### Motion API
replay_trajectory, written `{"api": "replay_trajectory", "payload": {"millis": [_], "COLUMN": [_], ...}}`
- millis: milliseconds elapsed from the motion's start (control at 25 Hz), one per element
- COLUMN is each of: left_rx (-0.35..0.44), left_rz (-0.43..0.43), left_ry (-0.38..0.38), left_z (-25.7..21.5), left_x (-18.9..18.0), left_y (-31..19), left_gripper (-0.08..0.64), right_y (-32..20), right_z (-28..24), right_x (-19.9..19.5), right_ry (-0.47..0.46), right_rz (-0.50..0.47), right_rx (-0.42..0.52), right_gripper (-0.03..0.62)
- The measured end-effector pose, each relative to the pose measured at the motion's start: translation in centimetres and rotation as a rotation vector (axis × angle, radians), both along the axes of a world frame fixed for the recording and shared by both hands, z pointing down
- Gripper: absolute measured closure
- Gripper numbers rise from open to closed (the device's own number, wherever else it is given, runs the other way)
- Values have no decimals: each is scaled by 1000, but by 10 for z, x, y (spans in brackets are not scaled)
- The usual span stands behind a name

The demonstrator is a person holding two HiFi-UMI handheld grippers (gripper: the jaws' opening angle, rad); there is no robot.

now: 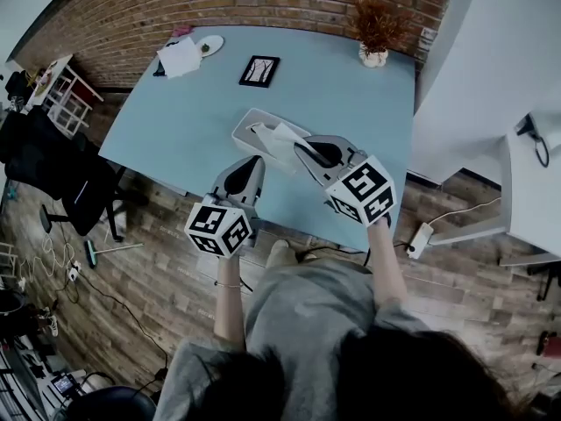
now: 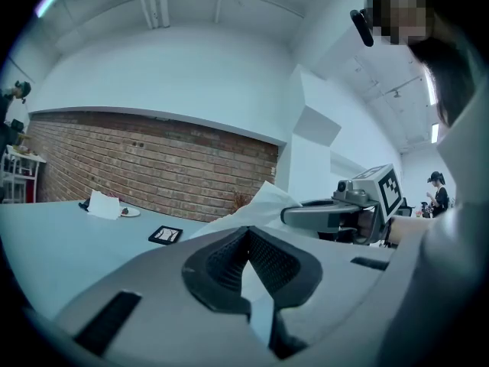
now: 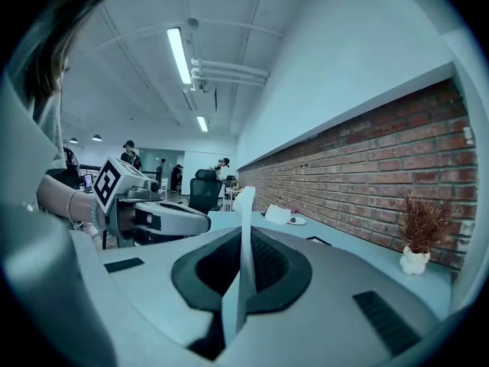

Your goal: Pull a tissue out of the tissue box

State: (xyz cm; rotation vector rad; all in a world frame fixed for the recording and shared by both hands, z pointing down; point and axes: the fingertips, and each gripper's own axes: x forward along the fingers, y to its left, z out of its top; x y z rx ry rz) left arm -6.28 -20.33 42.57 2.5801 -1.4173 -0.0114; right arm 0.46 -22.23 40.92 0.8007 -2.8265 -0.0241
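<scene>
The white tissue box (image 1: pixel 249 124) lies on the light-blue table (image 1: pixel 342 95), near its front edge. A white tissue (image 1: pixel 282 140) rises from the box. My right gripper (image 1: pixel 298 148) is shut on it: in the right gripper view the tissue (image 3: pixel 246 228) stands as a thin sheet pinched between the jaws. My left gripper (image 1: pixel 255 161) sits just left of it, at the box's near end. In the left gripper view the left gripper's (image 2: pixel 246 230) tips meet, with the tissue (image 2: pixel 263 203) just behind them and the right gripper (image 2: pixel 307 213) beyond. I cannot tell whether the left pads touch the box.
Farther back on the table are a black picture frame (image 1: pixel 259 70), a small plate with paper (image 1: pixel 188 53) and a potted dry plant (image 1: pixel 374 39). A dark office chair (image 1: pixel 63 175) stands at the left, a white desk (image 1: pixel 533 187) at the right, a power strip (image 1: pixel 421 239) on the floor.
</scene>
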Motion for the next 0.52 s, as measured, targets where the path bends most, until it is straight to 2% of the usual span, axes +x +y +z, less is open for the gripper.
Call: {"api": "replay_trajectory", "payload": {"millis": [520], "left_rx": [7], "left_rz": [8], "left_ry": [-3], "left_z": [-3], "left_x": [1], "left_y": [1], "left_gripper": [557], "right_y": [1], "right_z": [-6], "right_x": [0], "right_ry": [-18], "right_rz": [0], "right_rx": [4], "right_gripper": [592]}}
